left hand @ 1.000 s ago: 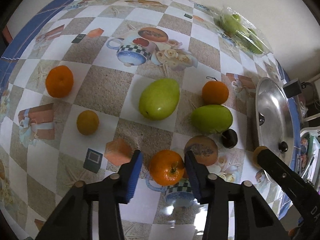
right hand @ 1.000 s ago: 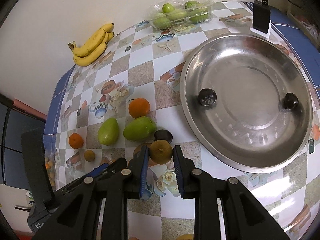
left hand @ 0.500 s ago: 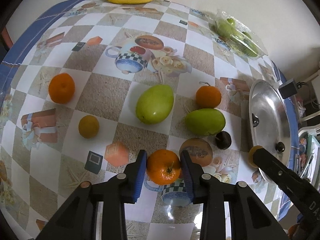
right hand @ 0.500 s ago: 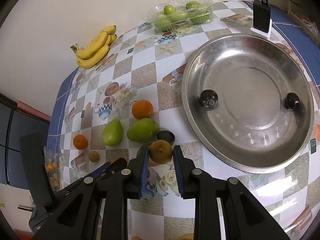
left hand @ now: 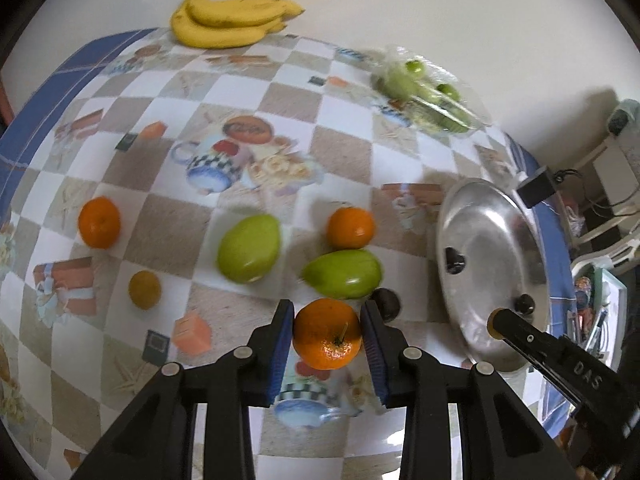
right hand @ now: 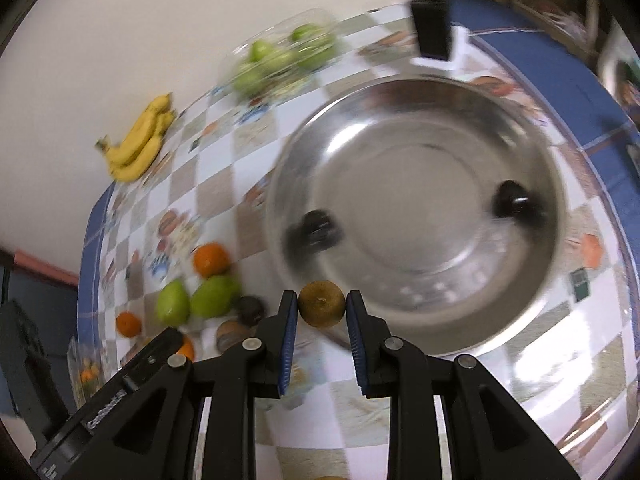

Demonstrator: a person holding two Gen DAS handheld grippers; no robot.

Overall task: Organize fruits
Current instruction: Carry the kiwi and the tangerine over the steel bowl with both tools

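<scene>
Two blue-padded grippers clamp round fruit: glossy orange [left hand: 327, 334], rough brown fruit [right hand: 322, 304].

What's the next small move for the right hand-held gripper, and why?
Probably carry on over the rim of the steel bowl and open there. The right hand-held gripper is shut on the brown fruit, which sits just short of the near rim. Two dark fruits already lie inside, so the bowl looks like the drop spot. The left hand-held gripper holds an orange, likely next.
</scene>
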